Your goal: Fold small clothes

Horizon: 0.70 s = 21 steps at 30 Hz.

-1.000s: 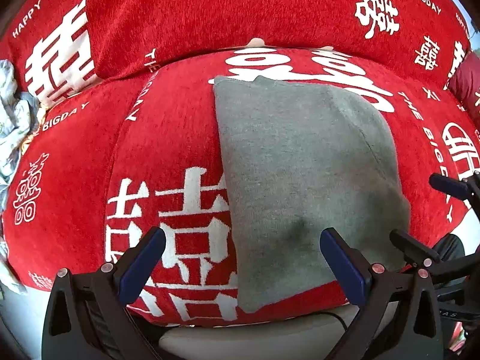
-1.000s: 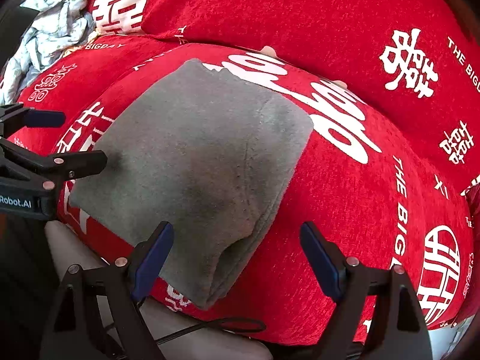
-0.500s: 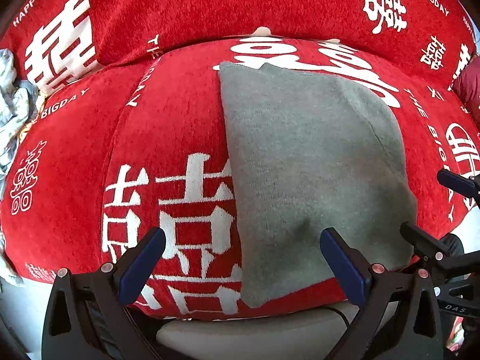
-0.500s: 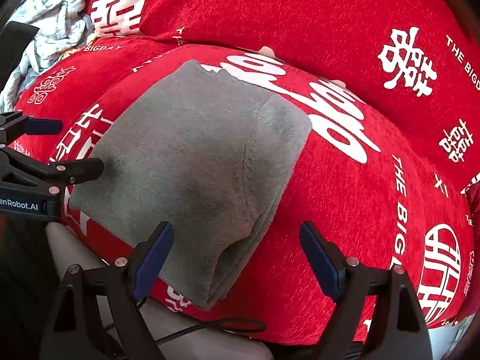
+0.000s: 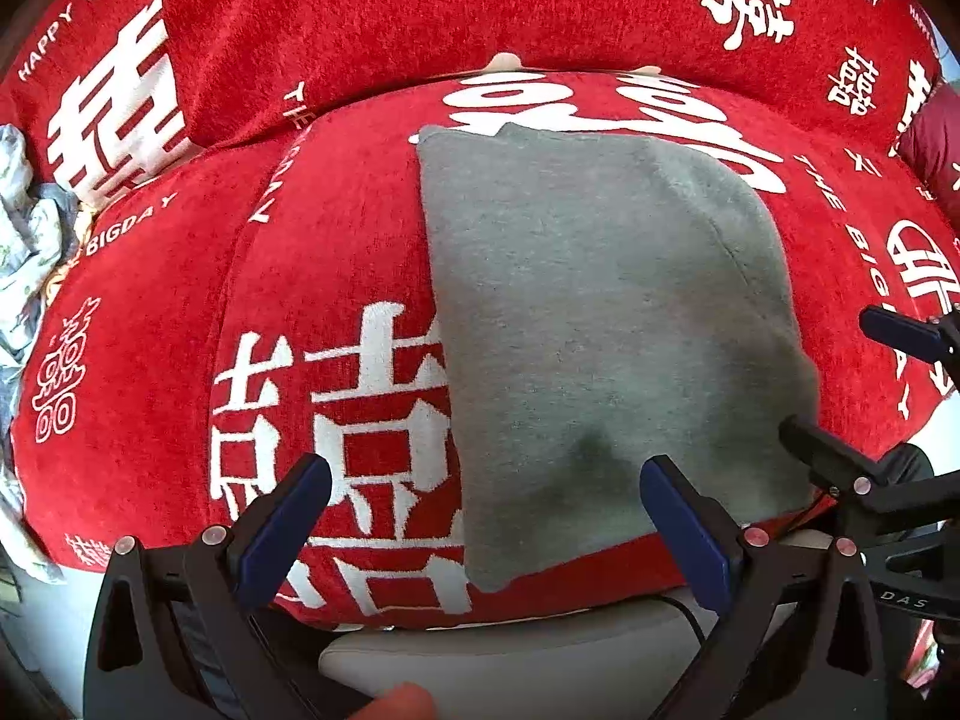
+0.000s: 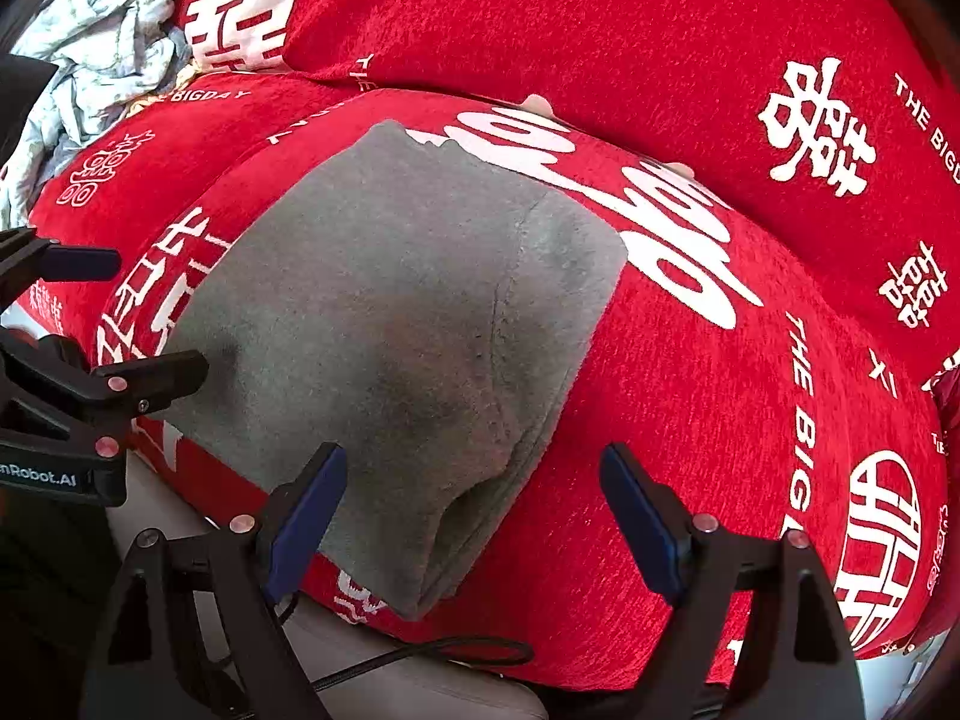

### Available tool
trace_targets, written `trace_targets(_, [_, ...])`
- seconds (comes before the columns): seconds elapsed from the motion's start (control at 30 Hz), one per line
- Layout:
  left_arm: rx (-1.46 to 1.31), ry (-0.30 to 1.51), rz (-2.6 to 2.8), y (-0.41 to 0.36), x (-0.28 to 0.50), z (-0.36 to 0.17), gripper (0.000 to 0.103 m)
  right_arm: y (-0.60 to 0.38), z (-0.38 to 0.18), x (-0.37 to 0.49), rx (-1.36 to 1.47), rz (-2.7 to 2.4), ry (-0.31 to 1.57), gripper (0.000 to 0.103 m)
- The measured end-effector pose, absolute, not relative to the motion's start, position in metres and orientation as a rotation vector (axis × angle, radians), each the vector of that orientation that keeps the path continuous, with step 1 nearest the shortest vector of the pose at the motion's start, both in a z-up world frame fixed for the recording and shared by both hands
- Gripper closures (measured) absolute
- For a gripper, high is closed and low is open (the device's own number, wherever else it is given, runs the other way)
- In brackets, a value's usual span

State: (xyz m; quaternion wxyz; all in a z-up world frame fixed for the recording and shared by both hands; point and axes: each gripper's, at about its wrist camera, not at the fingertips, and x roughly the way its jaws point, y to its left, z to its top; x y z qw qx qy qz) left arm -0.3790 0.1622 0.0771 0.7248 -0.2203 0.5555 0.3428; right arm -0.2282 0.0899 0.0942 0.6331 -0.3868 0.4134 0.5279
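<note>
Folded grey garment (image 5: 600,324) lies flat on the red cover (image 5: 336,276), front edge. Left gripper (image 5: 486,516) and right gripper (image 6: 474,510) both hang over it, fingers spread, holding nothing.

My left gripper (image 5: 483,519) sits slightly farther right than before; in its view the grey garment (image 5: 606,324) slides left.

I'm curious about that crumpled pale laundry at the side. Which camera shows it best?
The right wrist view: the pale laundry shows as a rumpled heap in the upper left corner, on the red cover. The left wrist view catches only a strip at its left edge.
</note>
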Motion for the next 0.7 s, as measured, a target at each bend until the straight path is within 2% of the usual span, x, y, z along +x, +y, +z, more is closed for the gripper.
trace_targets(0.7, [-0.524,1.229,0.711,0.1611,-0.3783,0.0729,0.000,0.0904,0.0939,-0.2295,-0.886,1.214,0.947,0.014])
